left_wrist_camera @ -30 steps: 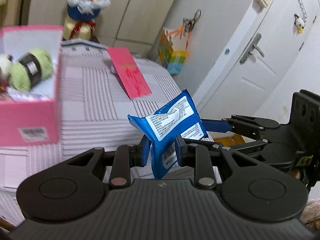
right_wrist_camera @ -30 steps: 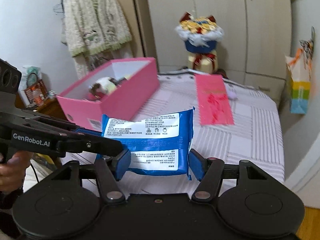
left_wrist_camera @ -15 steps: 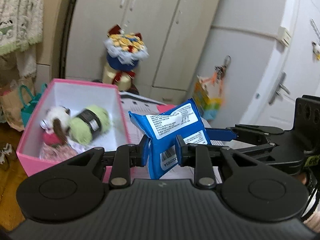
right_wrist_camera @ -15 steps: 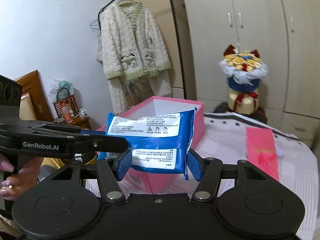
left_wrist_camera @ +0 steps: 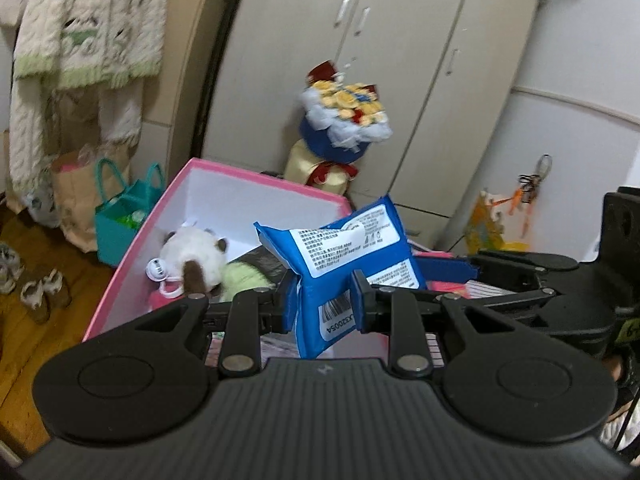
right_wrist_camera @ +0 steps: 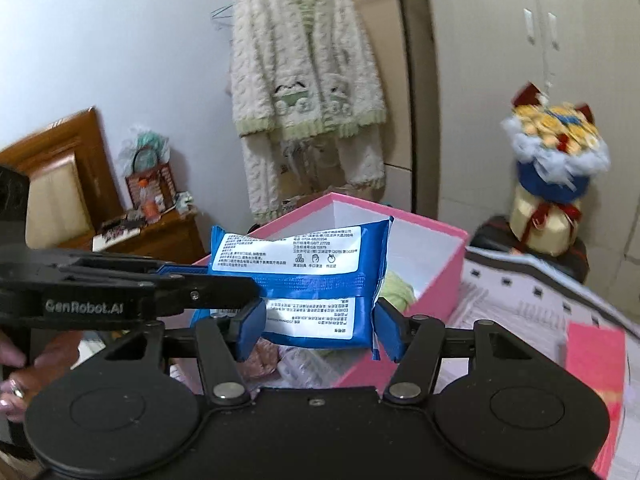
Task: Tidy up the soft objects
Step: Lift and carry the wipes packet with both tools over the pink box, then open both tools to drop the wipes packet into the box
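Landmark: pink box (left_wrist_camera: 240, 178), open-topped, white inside.

Far left of box, left wrist view: cream and green knitted cardigan (left_wrist_camera: 80, 24) hanging; below it a teal handled bag (left_wrist_camera: 120, 232) on wooden floor, just beside box's left wall.

Inside box: white and brown plush toy (left_wrist_camera: 196, 258) against left wall; pale green yarn ball (left_wrist_camera: 244, 278) just right of plush.

Above box's near right part: blue wipes pack (left_wrist_camera: 348, 256), held in air, tilted, label side up. Left gripper (left_wrist_camera: 322, 304) clamped tight on pack's lower end, both blue pads pressing into it.

Right gripper (right_wrist_camera: 320, 330) across pack's lower edge, pads at either side and touching; jaws just closing a little, pack between them. In right wrist view, left tool reaching in from left onto pack's left end, fingers of a hand (right_wrist_camera: 16, 376) at lower left.

Behind box, right: bouquet (left_wrist_camera: 344, 120) in blue wrap before wardrobe doors (left_wrist_camera: 400, 60).

Right of box: striped bedspread (right_wrist_camera: 516, 292).
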Demonstrator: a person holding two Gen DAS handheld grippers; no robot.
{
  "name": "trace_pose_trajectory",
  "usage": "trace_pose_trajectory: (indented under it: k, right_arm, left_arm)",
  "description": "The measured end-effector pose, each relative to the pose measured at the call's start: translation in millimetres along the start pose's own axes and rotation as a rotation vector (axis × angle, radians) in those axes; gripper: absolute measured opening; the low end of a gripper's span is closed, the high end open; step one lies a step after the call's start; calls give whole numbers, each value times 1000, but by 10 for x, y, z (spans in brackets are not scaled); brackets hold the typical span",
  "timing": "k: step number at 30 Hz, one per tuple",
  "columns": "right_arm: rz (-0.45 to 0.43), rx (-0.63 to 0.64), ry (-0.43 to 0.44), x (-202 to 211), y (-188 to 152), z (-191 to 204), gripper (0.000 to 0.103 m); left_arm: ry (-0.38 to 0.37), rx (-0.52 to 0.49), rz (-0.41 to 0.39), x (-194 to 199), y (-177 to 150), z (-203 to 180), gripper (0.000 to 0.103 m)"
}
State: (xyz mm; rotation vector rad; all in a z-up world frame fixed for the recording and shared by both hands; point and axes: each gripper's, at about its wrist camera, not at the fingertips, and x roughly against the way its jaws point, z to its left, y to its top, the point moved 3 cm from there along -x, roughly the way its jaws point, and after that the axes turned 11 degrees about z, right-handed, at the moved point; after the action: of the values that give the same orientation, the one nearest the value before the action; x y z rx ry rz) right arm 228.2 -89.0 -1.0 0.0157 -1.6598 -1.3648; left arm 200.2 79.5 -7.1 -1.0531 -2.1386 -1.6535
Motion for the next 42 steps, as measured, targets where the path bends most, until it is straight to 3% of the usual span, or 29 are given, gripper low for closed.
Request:
trace_pose_trajectory:
  k: [7,11,15,22,26,29,42]
  right_arm:
    - [50,53,2,-315,85,-83,65]
    - [104,197,-45,-440,111,-50,65]
    - [130,251,-66,-496,164,-55,65]
    - [73,174,-88,-399,118,-185,65]
    - [33,142,-81,-189,44,-192,65]
    - [17,122,-111,-68,-1,-167,65]
    - [23,-58,-115,776,-395,-283,65]
  left_arm:
    - [-10,75,78,-317,36,255,24]
    - [-19,109,146,-501,22,324,24]
    - [-53,171,184,-586,35,421,24]
    - [-155,265,224,-613,-21,470,34]
    - [-120,224,202,-518,-39,402,45]
    - [-139,214,227,-507,-56,322,46]
    - [-131,38,140,130,-69,-258,48]
